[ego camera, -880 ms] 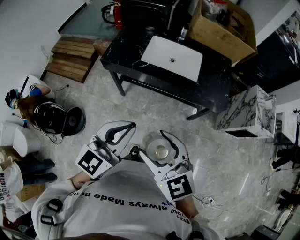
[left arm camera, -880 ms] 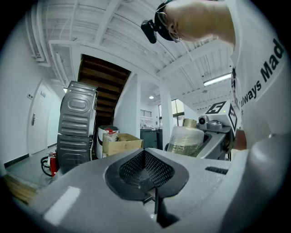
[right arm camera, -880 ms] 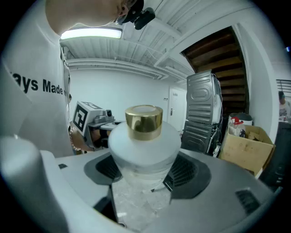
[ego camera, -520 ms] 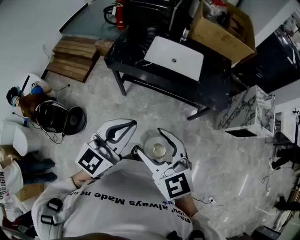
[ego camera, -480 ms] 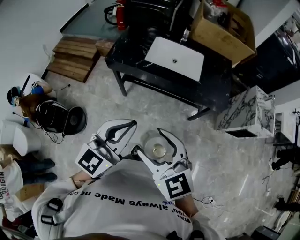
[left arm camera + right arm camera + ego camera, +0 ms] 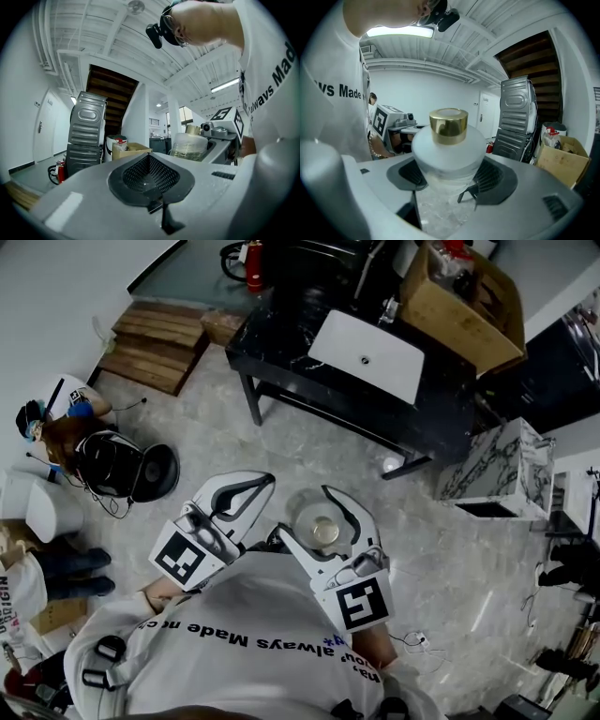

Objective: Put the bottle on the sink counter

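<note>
Gripping gold-capped bottle [image 6: 449, 152] in wide-spread right claw [image 6: 452, 180], left claw [image 6: 151, 180] pressed together

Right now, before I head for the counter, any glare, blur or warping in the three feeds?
Head view: evenly lit and sharp, sink counter clear, edges bowed. Right gripper view: strong fisheye, black corners, ceiling lamp blown out, bottle crisp. Left gripper view: same fisheye, the left tool close to the lens looks slightly soft, a strip light glares at right.
</note>
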Available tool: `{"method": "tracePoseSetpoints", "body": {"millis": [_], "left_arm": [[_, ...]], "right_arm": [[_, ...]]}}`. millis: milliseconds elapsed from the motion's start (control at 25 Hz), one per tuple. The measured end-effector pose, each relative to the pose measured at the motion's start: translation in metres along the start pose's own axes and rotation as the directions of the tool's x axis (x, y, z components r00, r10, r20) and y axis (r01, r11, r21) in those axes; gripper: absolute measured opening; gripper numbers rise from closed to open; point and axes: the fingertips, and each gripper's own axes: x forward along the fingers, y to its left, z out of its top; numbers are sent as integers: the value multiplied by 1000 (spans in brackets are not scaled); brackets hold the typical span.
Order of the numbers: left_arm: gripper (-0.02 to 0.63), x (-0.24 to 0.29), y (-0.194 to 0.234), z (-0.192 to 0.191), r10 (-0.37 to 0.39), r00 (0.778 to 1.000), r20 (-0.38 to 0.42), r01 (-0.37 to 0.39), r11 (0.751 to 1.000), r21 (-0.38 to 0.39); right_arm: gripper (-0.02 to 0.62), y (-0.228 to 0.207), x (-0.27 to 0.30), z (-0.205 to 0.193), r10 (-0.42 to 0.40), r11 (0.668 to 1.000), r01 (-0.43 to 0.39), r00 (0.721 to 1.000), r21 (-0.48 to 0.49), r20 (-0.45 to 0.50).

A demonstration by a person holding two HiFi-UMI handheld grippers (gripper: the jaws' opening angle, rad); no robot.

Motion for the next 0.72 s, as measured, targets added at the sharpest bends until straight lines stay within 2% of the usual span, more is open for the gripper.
{"method": "tracePoseSetpoints", "body": {"millis": [360, 720], "left_arm": [[3, 11, 38, -13, 59, 998, -14, -59, 998, -27], [3, 65, 90, -17, 97, 995, -31, -98, 995, -30]], "right_arm": [[333, -22, 38, -2, 45, 999, -45, 999, 1, -8], [333, -89, 79, 5, 74, 997, -74, 997, -6, 11]]}}
